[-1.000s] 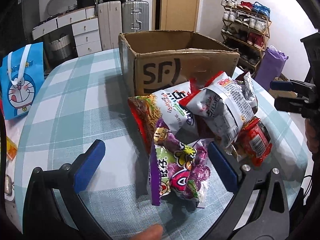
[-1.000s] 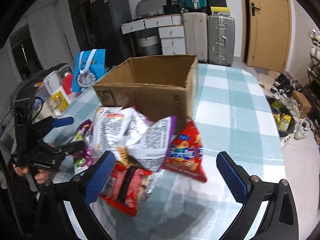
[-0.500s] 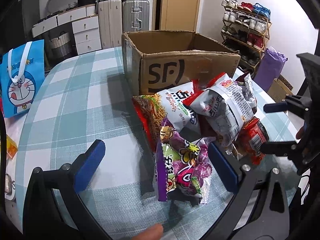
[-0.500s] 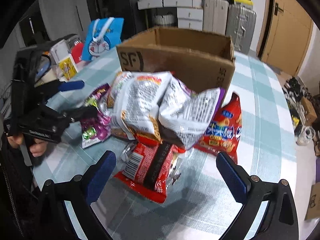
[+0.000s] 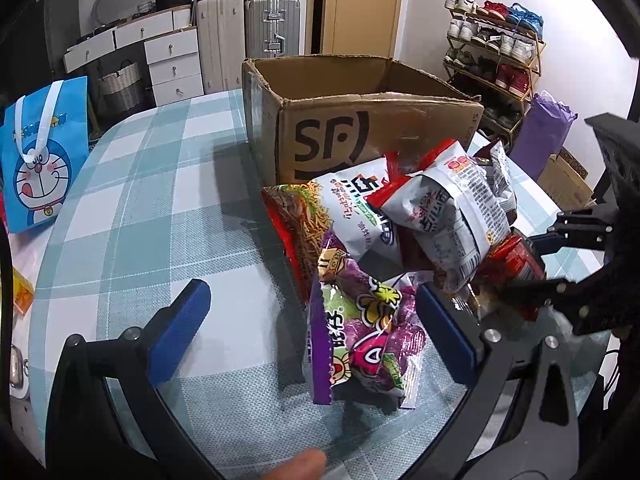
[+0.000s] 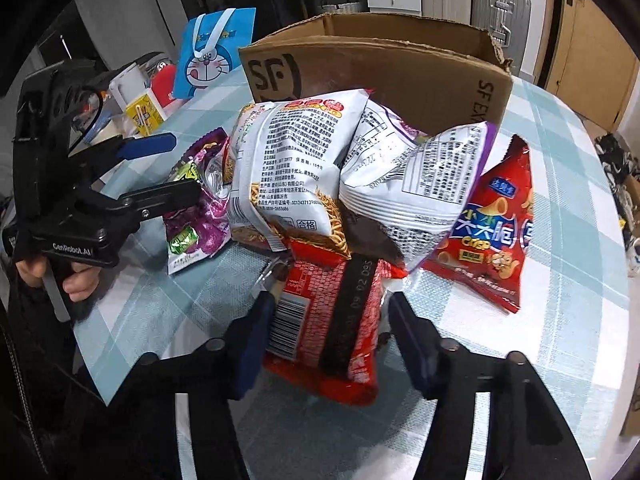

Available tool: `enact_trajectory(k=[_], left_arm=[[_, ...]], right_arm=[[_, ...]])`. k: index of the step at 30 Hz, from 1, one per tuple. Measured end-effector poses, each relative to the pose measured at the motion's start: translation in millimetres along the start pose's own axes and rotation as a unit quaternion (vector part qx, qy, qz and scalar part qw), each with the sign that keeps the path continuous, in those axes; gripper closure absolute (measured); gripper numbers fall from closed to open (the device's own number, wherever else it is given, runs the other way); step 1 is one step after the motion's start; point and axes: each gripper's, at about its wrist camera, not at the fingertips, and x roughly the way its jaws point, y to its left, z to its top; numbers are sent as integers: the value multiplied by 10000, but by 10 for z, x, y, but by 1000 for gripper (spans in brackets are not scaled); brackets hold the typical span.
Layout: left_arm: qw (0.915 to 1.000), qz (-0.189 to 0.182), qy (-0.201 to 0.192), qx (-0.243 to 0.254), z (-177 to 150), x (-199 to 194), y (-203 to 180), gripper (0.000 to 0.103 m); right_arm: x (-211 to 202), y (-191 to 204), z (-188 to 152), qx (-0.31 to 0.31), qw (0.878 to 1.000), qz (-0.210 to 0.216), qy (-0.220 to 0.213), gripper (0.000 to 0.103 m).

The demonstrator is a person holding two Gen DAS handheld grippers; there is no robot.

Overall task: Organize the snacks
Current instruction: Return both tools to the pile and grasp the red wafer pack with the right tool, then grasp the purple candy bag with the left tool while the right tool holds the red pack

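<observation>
A pile of snack packs lies on the checked tablecloth in front of an open cardboard box (image 5: pixel 360 140) (image 6: pixel 380 68). My right gripper (image 6: pixel 330 304) (image 5: pixel 524 266) points down at the pile's near side, and its jaws are closing with a red snack pack (image 6: pixel 332 320) (image 5: pixel 516 260) pinched between the pads. White noodle packs (image 6: pixel 292 160) (image 5: pixel 440 208) rest on top of that pack. A red crisp bag (image 6: pixel 496 232) leans at the right. My left gripper (image 5: pixel 310 294) (image 6: pixel 184 166) stands open over a purple snack pack (image 5: pixel 360 340) (image 6: pixel 196 216), without touching it.
A blue cartoon gift bag (image 5: pixel 40 160) stands at the table's left edge, with a yellow carton (image 6: pixel 144 114) and other small items near it. Suitcases, drawers and a shoe rack (image 5: pixel 496 60) line the room behind. Bare tablecloth (image 5: pixel 140 200) stretches left of the pile.
My right gripper has come down and in toward the pile. Its jaws went from wide open to narrow around the red snack pack. The left gripper has stayed where it was.
</observation>
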Motion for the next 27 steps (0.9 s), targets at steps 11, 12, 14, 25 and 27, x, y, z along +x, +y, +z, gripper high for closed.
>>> enact_trajectory(k=[11,12,14,25,27], left_arm=[[9998,-81,107,141,-30,16,-99,1],[9998,-60,119,148,-34,23,-100,1],[9998,-6,165,136,-35,56,-83,1],[9990,-87,430,62,-90,191,-36,1],[9986,-181,506,14,-93,226,-24,1]], right_arm=[[-385,116,-41,-604,9968,-134,-515,58],[-422,129,-58,-690,9960,-90,-558,58],[-457,158,-110,-900,9940,-120,-604,58],[-590,-26,-139,-699,9932,-64,-925,58],[-623,-56,-119,-582,9928,-159,-1037,58]])
